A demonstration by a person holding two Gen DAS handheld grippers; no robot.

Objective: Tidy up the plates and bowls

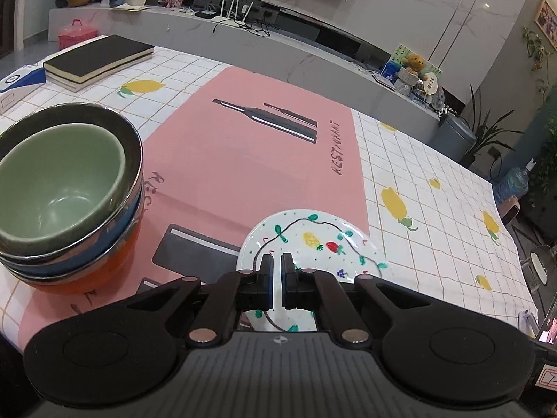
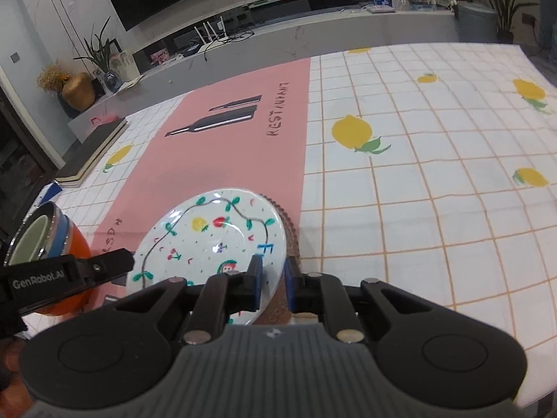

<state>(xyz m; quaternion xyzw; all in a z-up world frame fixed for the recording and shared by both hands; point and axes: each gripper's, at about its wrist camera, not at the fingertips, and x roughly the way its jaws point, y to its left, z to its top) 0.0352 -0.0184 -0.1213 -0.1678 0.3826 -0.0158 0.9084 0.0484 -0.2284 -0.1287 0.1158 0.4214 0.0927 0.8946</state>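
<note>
My right tool (image 2: 272, 271) is clamped on the near rim of the painted plate (image 2: 212, 233), one finger on its top face and one underneath, holding it tilted, its left side low over the pink mat (image 2: 222, 149). A brown ribbed edge (image 2: 290, 230) shows just behind the plate's right side; I cannot tell what it belongs to. My left tool (image 1: 277, 267) has its jaws nearly together, and I cannot tell whether they pinch the plate's edge or merely hang over it. To the left on the table (image 1: 435, 188) stands a stack of bowls (image 1: 69, 188), a green one nested on top, blue and orange below. Two books (image 1: 97, 57) lie at the far left corner.
</note>
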